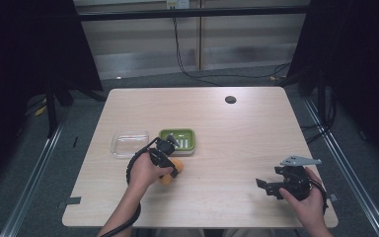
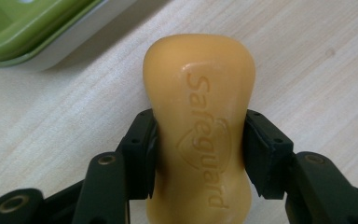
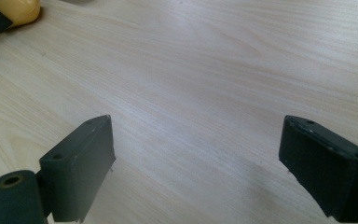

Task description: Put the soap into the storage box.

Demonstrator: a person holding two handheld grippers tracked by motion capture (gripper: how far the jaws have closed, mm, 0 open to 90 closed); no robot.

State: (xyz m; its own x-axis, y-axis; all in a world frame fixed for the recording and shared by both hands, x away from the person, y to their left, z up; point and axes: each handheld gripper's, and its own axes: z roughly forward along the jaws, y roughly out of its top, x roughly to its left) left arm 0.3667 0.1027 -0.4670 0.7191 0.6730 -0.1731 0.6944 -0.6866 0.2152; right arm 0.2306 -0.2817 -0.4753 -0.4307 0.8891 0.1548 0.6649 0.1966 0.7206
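An orange-yellow bar of soap [image 2: 199, 126] stamped with a brand name lies on the wooden table [image 1: 237, 148], just in front of the green soap dish [image 1: 177, 139]. My left gripper [image 2: 199, 156] is shut on the soap, its two black pads pressing the bar's narrow waist from both sides. From above, the soap [image 1: 169, 176] pokes out below the left hand and the left gripper [image 1: 170, 168]. My right gripper [image 1: 269, 187] rests low at the table's front right. In the right gripper view its jaws stand wide apart, with bare wood where the right gripper [image 3: 196, 154] points.
A clear plastic lid or tray [image 1: 129, 143] lies left of the green dish. A small dark round hole [image 1: 230, 99] marks the table's far side. In the right gripper view the soap's end [image 3: 9, 14] peeks in at the top left corner.
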